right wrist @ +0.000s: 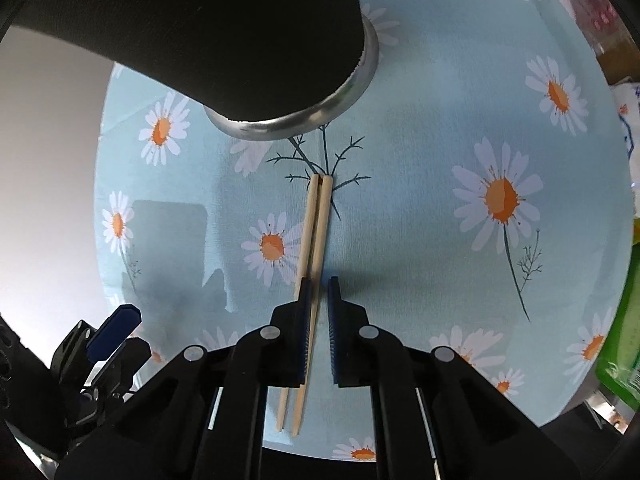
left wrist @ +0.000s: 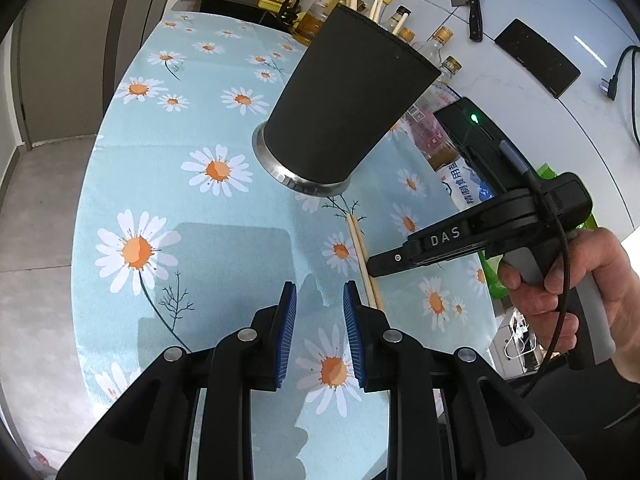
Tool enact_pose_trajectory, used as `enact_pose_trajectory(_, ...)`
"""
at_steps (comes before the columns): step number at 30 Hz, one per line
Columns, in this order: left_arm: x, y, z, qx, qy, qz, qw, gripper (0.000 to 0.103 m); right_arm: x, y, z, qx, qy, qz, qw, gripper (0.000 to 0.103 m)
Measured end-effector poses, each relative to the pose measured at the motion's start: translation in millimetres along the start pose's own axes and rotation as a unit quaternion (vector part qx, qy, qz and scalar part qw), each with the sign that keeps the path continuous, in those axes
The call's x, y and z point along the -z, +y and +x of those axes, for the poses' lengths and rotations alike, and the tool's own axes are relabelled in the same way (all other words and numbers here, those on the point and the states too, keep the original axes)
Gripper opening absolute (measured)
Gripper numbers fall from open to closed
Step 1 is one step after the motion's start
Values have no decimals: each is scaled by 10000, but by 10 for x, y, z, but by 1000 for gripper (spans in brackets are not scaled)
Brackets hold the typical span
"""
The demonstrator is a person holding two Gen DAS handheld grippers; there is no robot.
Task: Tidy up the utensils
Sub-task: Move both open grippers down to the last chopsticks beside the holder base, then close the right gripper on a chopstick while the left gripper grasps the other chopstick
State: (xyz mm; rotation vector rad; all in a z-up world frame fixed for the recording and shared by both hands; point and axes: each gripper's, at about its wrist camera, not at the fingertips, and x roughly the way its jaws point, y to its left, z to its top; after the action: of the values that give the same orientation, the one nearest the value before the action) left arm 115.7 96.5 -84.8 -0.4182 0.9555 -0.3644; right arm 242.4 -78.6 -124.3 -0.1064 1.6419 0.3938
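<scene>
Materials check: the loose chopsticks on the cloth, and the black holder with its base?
Chopsticks: likely bamboo or light wood, pale tan, matte, unpainted. Holder: matte black wall, no glare; plastic or coated metal, cannot tell which. Its base ring: looks like brushed steel, silvery with soft highlights.

the holder (right wrist: 224,32) top is cut off by the frame; the chopsticks (right wrist: 310,264) run partly hidden under the right gripper (right wrist: 318,292)

Chopsticks (right wrist: 316,240): pale bare wood, matt. Holder (left wrist: 344,100): matt black sleeve, shiny brushed metal base rim. Desk cloth (left wrist: 224,240): woven fabric, printed daisies, matt. My left claw (left wrist: 320,332): black plastic, ribbed blue rubbery pads, bright metal pins.
</scene>
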Motion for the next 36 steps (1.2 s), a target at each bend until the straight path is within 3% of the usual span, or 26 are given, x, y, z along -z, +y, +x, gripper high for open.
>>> enact_pose_trajectory(5, 11, 13, 45, 83, 67, -80, 9999, 24, -34, 302, 110, 557, -1, -26, 9984, 5)
enact_pose_trajectory(10, 35, 65, 134, 112, 204, -112, 9997, 24, -30, 360, 124, 586, -86, 7, 9982, 5)
enact_pose_trajectory(19, -26, -76, 262, -31, 394, -28, 9992, 24, -4, 129, -30, -38, -147, 230, 9996, 5)
enact_pose_trajectory(29, -243, -464, 394, -622, 418, 73, 9972, 24, 129, -209, -556, -798, -778, -296, 9933, 6)
enact_pose_trajectory(36, -255, -662, 664, -1107, 897, 196, 9896, 24, 223, -658, -765, -1185, -1074, -451, 9861, 6)
